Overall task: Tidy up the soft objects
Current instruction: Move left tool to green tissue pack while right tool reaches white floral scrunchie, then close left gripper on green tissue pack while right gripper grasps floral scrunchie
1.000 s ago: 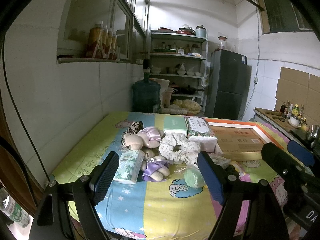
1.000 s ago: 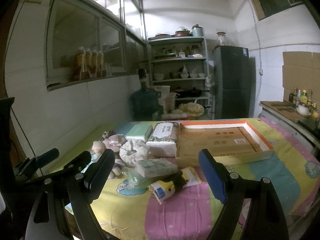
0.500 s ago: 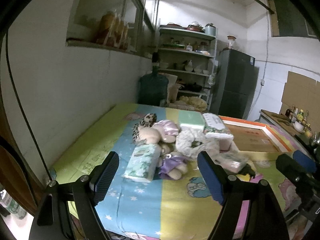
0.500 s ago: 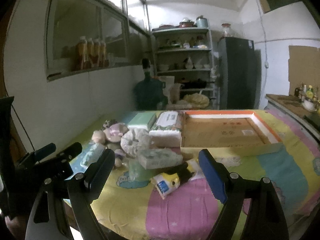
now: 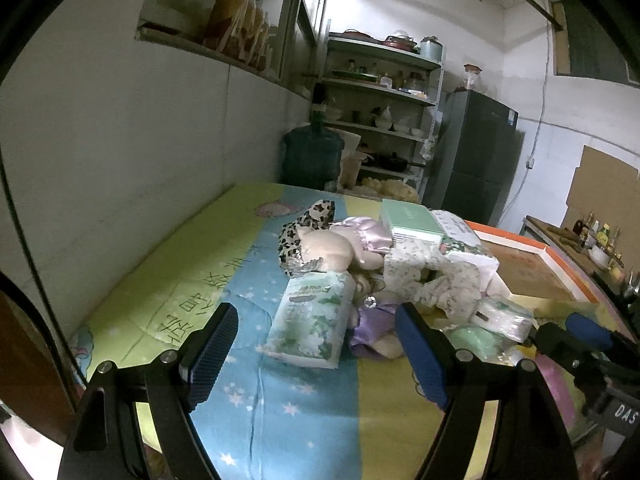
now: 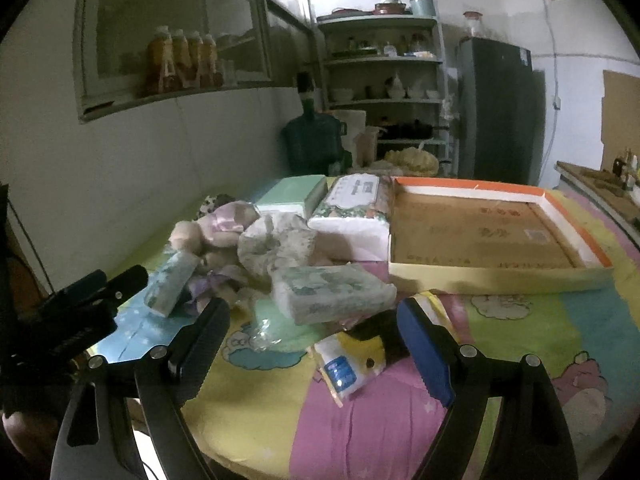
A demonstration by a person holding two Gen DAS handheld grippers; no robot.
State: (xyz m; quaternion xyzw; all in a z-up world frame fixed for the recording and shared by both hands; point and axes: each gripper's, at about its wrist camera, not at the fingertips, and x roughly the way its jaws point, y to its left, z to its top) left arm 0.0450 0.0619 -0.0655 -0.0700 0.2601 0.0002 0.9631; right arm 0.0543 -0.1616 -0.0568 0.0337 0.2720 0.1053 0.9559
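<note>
A pile of soft things lies on the cartoon-print cover [image 5: 248,280]. It holds a beige plush toy [image 5: 324,246], a leopard-print piece [image 5: 308,220], a floral fabric piece [image 5: 436,280] and a purple bundle [image 5: 376,320]. A green-printed tissue pack [image 5: 310,322] lies just ahead of my left gripper [image 5: 316,360], which is open and holds nothing. My right gripper [image 6: 312,350] is open too. In front of it rests another tissue pack [image 6: 332,292], and a yellow-white packet [image 6: 348,368] lies on the cover low between its fingers. Each gripper shows at the edge of the other's view.
A shallow cardboard box with an orange rim [image 6: 492,236] sits on the right of the cover, beside a large tissue pack [image 6: 356,200] and a green box [image 6: 296,192]. Behind stand a water jug [image 6: 312,144], shelves [image 6: 384,64] and a fridge [image 6: 500,108]. A wall runs along the left.
Both grippers have come down and closer to the pile, which looks larger in both views. Their jaws stay as wide as before and nothing has been taken hold of.
</note>
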